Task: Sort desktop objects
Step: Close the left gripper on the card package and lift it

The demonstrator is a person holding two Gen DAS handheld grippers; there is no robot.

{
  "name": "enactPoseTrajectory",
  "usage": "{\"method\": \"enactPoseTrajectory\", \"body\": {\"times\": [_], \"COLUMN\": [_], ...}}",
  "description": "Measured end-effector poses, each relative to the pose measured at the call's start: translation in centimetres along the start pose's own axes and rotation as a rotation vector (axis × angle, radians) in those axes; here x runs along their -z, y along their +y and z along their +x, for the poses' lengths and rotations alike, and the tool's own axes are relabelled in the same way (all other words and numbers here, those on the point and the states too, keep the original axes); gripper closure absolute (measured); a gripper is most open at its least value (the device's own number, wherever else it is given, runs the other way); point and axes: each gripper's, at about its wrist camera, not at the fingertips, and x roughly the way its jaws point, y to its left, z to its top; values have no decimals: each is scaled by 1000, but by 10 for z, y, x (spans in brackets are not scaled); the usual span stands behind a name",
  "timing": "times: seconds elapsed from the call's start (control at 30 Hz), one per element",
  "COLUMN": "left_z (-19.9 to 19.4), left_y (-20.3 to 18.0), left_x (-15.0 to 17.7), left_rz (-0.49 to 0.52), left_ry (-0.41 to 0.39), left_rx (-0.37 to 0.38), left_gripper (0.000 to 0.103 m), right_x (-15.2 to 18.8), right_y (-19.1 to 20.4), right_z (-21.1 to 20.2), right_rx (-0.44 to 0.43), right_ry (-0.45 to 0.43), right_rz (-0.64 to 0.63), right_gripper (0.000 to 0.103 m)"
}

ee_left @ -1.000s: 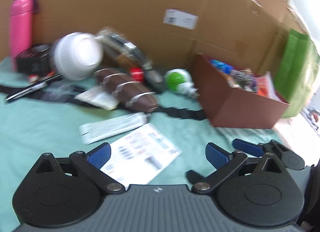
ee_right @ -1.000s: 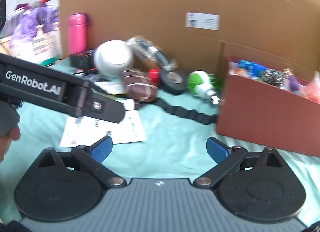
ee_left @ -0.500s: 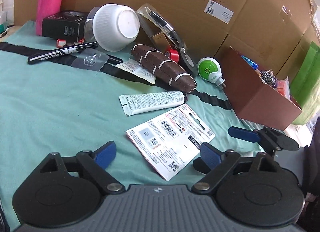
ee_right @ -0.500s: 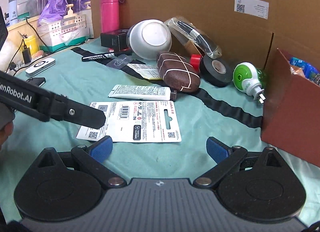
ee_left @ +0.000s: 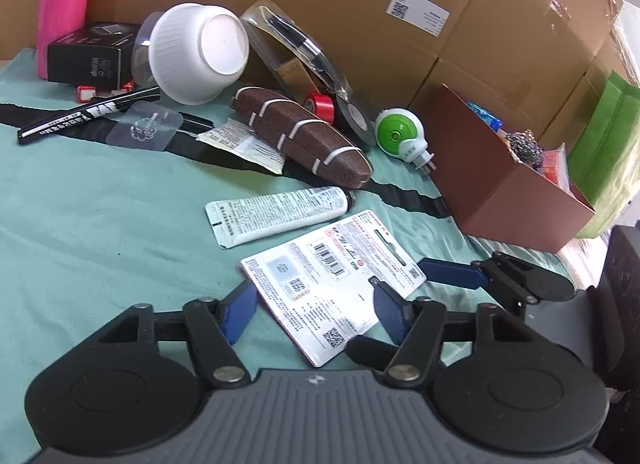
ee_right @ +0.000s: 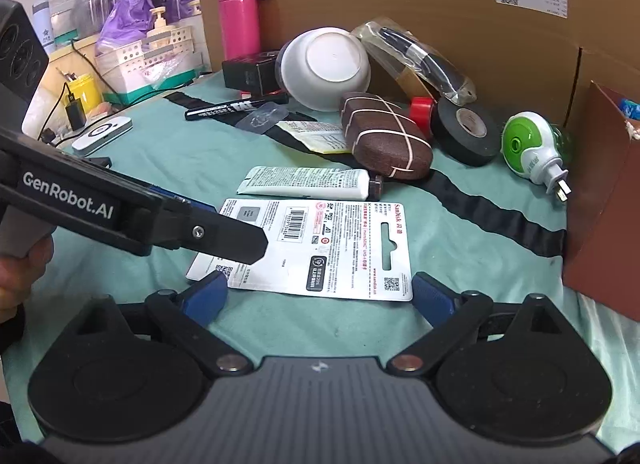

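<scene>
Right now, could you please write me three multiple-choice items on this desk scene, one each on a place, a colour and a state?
1. Where does the white tube lie?
A. inside the brown box
B. between the printed card and the brown case
C. on top of the pink bottle

2. What colour is the bottle standing at the back?
A. pink
B. yellow
C. black

3. How does the white bowl rest?
A. upright
B. upside down, flat
C. tipped on its side, base toward the camera

Answers: 1 B, the printed card is nearer, the brown case behind; 2 A, its body is pink; 3 C, its round base faces us.
</scene>
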Motion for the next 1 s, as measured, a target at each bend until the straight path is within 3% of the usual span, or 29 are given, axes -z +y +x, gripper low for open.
{"method": "enactPoseTrajectory", "body": {"times": [0.1,0.37,0.53,0.73,0.8,1.0], "left_z": [1,5,9,11,9,-1], "left_y": [2,-2,-4,-9,-8,-6], "left_x": [-2,-6,-5,-3,-3,-4], "left_rz": [-15,-58,-56,-29,-43,-100], "left_ry": [-6,-32,-48,-63,-63,-84], "left_rx": [-21,-54,-79,-138,-140,-92], "left_gripper": [50,50,54,65,68,72], "right_x": [0,1,1,2,2,3], "right_y": [-5,0,1,7,9,7], "right_z": [-2,0,-2,-5,-8,-18], "right_rx": [6,43,85,130,166,191], "right_ry": [-11,-8,-16,-30,-44,-75], "right_rz": [22,6,10,5,-2,34], "right_gripper": [14,16,24,32,41,46]}}
